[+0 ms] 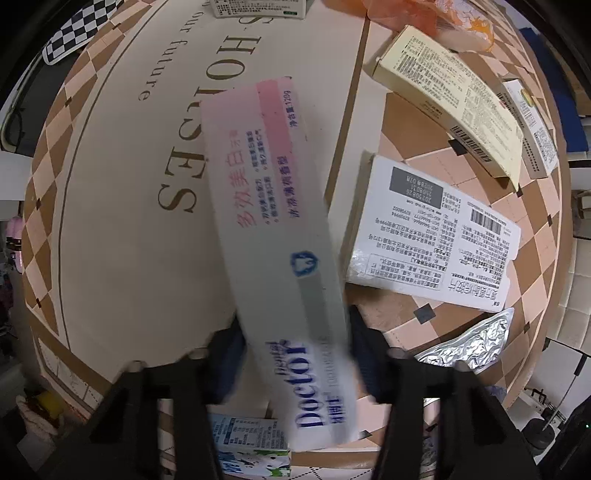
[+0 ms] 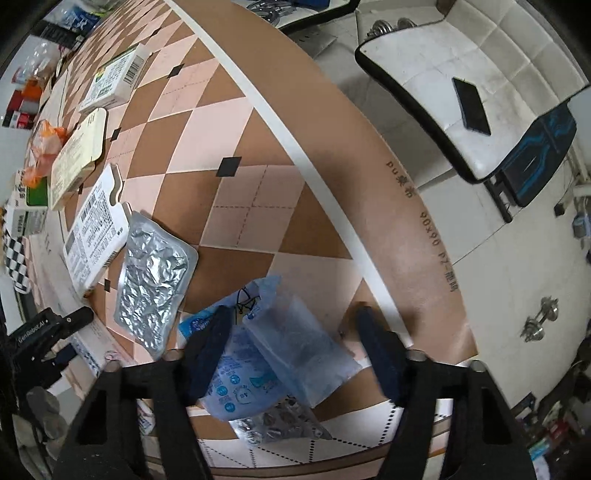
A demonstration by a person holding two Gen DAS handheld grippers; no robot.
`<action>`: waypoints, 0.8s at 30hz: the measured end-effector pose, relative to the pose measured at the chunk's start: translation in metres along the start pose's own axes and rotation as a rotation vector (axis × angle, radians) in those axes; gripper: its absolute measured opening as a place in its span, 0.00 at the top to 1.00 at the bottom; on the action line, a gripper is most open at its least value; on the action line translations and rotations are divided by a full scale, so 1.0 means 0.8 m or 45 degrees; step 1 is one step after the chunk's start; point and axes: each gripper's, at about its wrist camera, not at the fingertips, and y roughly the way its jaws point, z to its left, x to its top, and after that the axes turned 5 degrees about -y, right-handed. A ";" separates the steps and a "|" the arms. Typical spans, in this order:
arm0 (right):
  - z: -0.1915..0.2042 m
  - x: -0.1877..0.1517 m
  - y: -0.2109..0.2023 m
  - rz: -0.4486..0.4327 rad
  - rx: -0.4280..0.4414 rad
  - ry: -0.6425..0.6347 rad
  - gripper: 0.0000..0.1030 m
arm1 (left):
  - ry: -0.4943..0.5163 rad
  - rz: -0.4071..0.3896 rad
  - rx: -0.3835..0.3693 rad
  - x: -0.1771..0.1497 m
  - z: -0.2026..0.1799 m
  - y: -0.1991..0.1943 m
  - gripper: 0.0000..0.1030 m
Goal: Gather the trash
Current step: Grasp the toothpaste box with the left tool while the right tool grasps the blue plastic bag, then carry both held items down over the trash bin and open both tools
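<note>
In the left wrist view a long white and pink toothpaste box (image 1: pixel 280 236) runs between my left gripper's (image 1: pixel 291 354) fingers. It looks blurred and lifted off the table; the jaws stand close to its sides. In the right wrist view my right gripper (image 2: pixel 291 350) is open over a blue plastic wrapper (image 2: pixel 273 350) on the checkered tablecloth (image 2: pixel 236 122). Its left finger (image 2: pixel 207 350) lies across the wrapper's left part. The right finger (image 2: pixel 380 354) stands apart from it.
A white medicine box (image 1: pixel 432 236), a yellow box (image 1: pixel 450 99), a foil blister pack (image 1: pixel 469 343) and an orange bag (image 1: pixel 424 14) lie right of the toothpaste box. A milk carton (image 1: pixel 251 446) lies below. The table edge (image 2: pixel 417 221) and a stool (image 2: pixel 465 92) are on the right.
</note>
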 end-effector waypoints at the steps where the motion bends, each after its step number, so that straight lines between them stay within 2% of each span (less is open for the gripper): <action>1: -0.001 0.000 0.001 -0.005 -0.008 -0.013 0.51 | 0.014 -0.016 0.021 -0.004 -0.001 -0.003 0.56; 3: -0.002 -0.002 0.000 -0.003 -0.016 -0.029 0.66 | 0.058 -0.074 0.047 -0.011 0.001 -0.012 0.56; 4: -0.002 -0.003 0.002 -0.008 -0.030 -0.046 0.68 | 0.087 -0.102 0.075 -0.012 0.005 -0.020 0.56; 5: -0.003 -0.004 0.003 -0.015 -0.026 -0.051 0.74 | 0.110 -0.126 0.097 -0.017 0.003 -0.029 0.56; 6: -0.004 -0.005 0.000 -0.017 -0.024 -0.054 0.78 | 0.154 -0.191 0.105 -0.022 0.002 -0.039 0.56; 8: -0.003 -0.008 0.000 -0.027 -0.012 -0.067 0.82 | 0.201 -0.254 0.140 -0.033 0.003 -0.058 0.57; 15: 0.004 -0.020 -0.019 -0.081 0.056 -0.121 0.87 | 0.269 -0.391 0.179 -0.073 0.012 -0.103 0.57; 21: 0.028 -0.029 -0.058 -0.153 0.106 -0.153 0.88 | 0.288 -0.484 0.158 -0.100 0.026 -0.123 0.57; 24: 0.042 -0.042 -0.082 -0.206 0.125 -0.182 0.88 | 0.282 -0.530 0.142 -0.110 0.048 -0.144 0.57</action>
